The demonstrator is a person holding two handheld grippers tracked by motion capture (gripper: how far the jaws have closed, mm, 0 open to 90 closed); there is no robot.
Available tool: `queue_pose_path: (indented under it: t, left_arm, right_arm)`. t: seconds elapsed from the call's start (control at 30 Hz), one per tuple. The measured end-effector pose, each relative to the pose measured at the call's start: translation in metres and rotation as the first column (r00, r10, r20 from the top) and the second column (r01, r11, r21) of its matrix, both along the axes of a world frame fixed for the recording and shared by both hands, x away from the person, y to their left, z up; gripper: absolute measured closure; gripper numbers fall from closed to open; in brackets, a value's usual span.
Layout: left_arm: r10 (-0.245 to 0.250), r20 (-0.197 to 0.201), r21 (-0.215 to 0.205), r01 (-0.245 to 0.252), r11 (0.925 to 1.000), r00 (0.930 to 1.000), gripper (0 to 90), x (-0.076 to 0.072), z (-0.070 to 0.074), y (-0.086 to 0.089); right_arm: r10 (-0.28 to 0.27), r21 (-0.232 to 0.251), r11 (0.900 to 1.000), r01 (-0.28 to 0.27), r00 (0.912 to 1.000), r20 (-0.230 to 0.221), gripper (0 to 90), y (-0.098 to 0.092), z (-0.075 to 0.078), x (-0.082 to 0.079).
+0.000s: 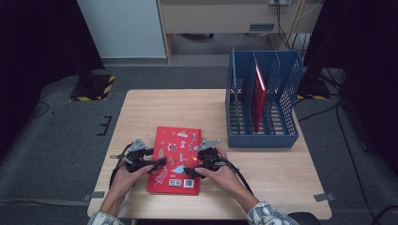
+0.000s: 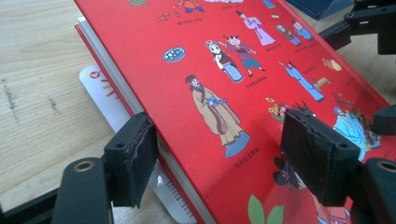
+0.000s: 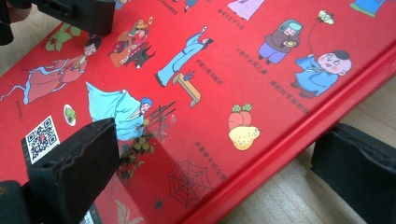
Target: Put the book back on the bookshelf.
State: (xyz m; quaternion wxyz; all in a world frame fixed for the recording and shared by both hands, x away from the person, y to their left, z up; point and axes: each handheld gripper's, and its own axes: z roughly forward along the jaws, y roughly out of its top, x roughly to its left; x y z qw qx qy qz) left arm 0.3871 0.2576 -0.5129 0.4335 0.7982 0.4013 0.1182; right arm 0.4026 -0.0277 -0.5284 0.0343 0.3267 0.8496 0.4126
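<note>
Hands: two, at the near table edge, each with one gripper.
Left gripper [image 1: 157,163]: one; jaws astride the red book's [image 1: 176,159] page edge, one pad over the cover, the other beside the pages; whether they press, I cannot tell.
Right gripper [image 1: 191,171]: one; jaws parted astride the book's spine edge, not pressing.
Red book: one, flat on the table [image 1: 272,173], near middle.
White card [image 2: 100,91]: one, under the book.
Blue file rack [image 1: 263,101]: one, far right, holding one red book [image 1: 258,93] upright.

Blue file rack [image 1: 263,136] blocks table's [image 1: 141,112] far right; far left bare; red book [image 1: 176,159] fills near middle.
</note>
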Motion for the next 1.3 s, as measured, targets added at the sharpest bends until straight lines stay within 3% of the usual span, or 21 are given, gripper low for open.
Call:
queue_pose_path:
  t: [0.4,0.53,1.03,1.13,1.3]
  left_arm:
    - [-0.021,0.022,0.015,0.021,0.9997,0.9995,29.9,-0.004,0.006,-0.004]
    - [-0.022,0.026,0.018,0.022,0.9996,0.9994,30.0,-0.005,0.007,-0.005]
    - [-0.035,0.056,-0.007,0.035,0.9994,0.9978,33.7,-0.007,0.014,-0.001]
    - [-0.031,0.069,-0.001,0.031,0.9995,0.9971,34.9,-0.008,0.017,-0.001]
    - [-0.029,0.078,-0.001,0.029,0.9996,0.9965,37.1,-0.009,0.019,-0.001]
  right_arm:
    - [-0.049,-0.011,0.999,0.050,0.9979,0.043,6.8,-0.003,0.011,-0.002]
    - [-0.061,-0.017,0.998,0.061,0.9974,0.039,6.7,-0.003,0.011,-0.001]
    - [-0.053,0.007,0.999,0.053,0.9981,0.030,15.5,-0.011,0.026,-0.002]
    - [-0.054,-0.013,0.998,0.055,0.9971,0.054,22.3,-0.012,0.030,-0.001]
    - [-0.041,-0.034,0.998,0.043,0.9974,0.060,23.7,-0.013,0.033,-0.001]
